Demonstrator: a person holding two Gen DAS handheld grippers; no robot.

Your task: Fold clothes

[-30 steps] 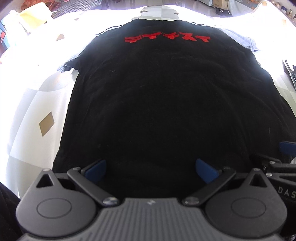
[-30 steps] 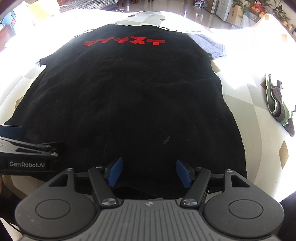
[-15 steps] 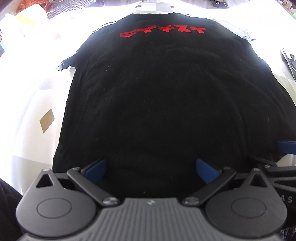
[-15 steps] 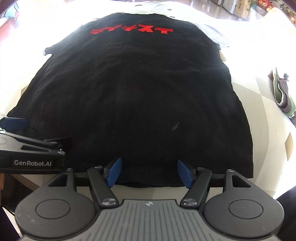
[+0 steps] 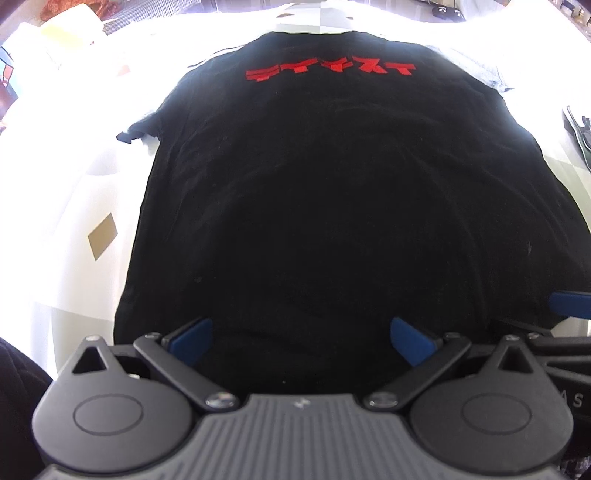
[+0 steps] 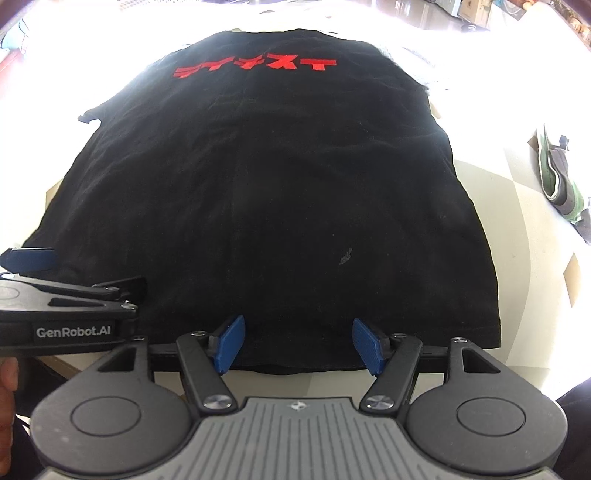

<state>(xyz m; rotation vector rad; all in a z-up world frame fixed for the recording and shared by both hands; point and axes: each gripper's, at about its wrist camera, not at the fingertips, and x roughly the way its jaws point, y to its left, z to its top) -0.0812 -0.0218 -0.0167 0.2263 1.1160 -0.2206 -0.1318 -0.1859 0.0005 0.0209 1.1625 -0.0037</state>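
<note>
Both grippers have crept back to the near hem, left gripper (image 5: 301, 338) and right gripper (image 6: 297, 341) spread wide, gripping nothing, while the black T-shirt (image 6: 266, 192) lies flat on the table (image 5: 74, 192), running lengthwise away from them.

Both wrist views sit low at the black shirt's (image 5: 332, 206) hem, facing its collar (shared: whole shirt (image 6: 266, 192)).

This looks like a lived-in home. A black T-shirt (image 6: 266, 192) lies spread on a bench (image 5: 74, 206) under a pale cloth with tan diamonds, a green and grey garment (image 6: 557, 177) beside it. Beyond the far edge are a checked fabric (image 5: 122, 22), shiny floor and what may be potted plants, blurred by glare.
</note>
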